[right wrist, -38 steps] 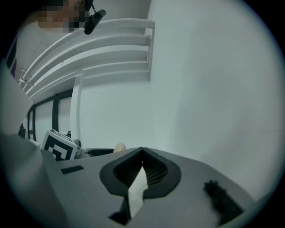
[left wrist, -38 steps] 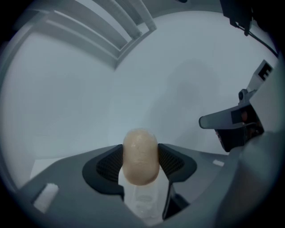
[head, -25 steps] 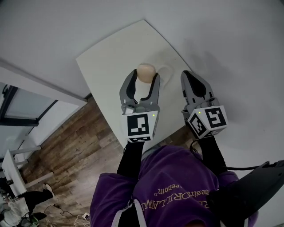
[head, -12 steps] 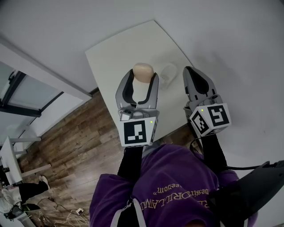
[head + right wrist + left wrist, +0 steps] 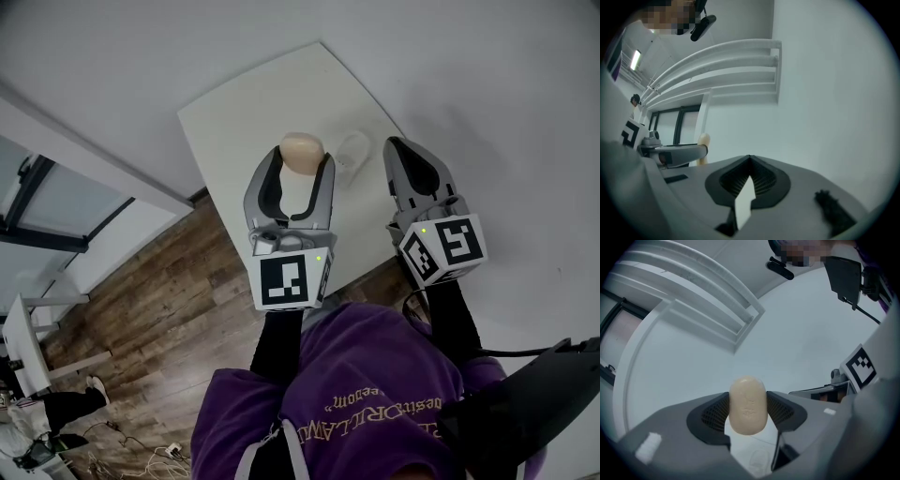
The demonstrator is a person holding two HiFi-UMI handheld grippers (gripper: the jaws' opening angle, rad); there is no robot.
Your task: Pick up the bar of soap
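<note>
- Room with pale grey-white walls; brown wood-plank floor (image 5: 141, 309) at left and lower left of the head view.
- White rounded-corner counter (image 5: 234, 112) sits upper centre of the head view, and both tools are over its near part.
- Left tool (image 5: 302, 161): grey two-jaw body, clamped on the pale beige oval bar of soap (image 5: 303, 150), which is pinched at the jaw tips.
- In the left gripper view the soap (image 5: 747, 405) stands on end between the two black ribbed pads (image 5: 712, 412). Both pads press its sides and its top pokes past the jaws.
- The soap is raised off the counter, with only wall behind it in the left gripper view; in the head view it is just above frame centre.
- A small translucent dish-like thing (image 5: 354, 150) lies on the counter just right of the soap, between the two tools. It is too faint to say what it is.
- Right tool (image 5: 396, 150): jaws fully together, tips meeting, nothing between them. In the right gripper view the ribbed pads (image 5: 761, 180) meet at the tip.
- The right gripper view also catches the soap (image 5: 704, 143) at frame left, beside the left tool's jaw.
- Black-and-white square marker cubes ride on each tool: left cube (image 5: 292, 278), right cube (image 5: 441, 248).
- Purple sweatshirt with pale print (image 5: 366, 394) fills bottom centre; black sleeves (image 5: 277, 337) run up to the tools.
- White slatted rail structure (image 5: 708, 310) on the wall, upper left of the left gripper view.
- Dark-framed window (image 5: 28, 211) at the left edge of the head view.
</note>
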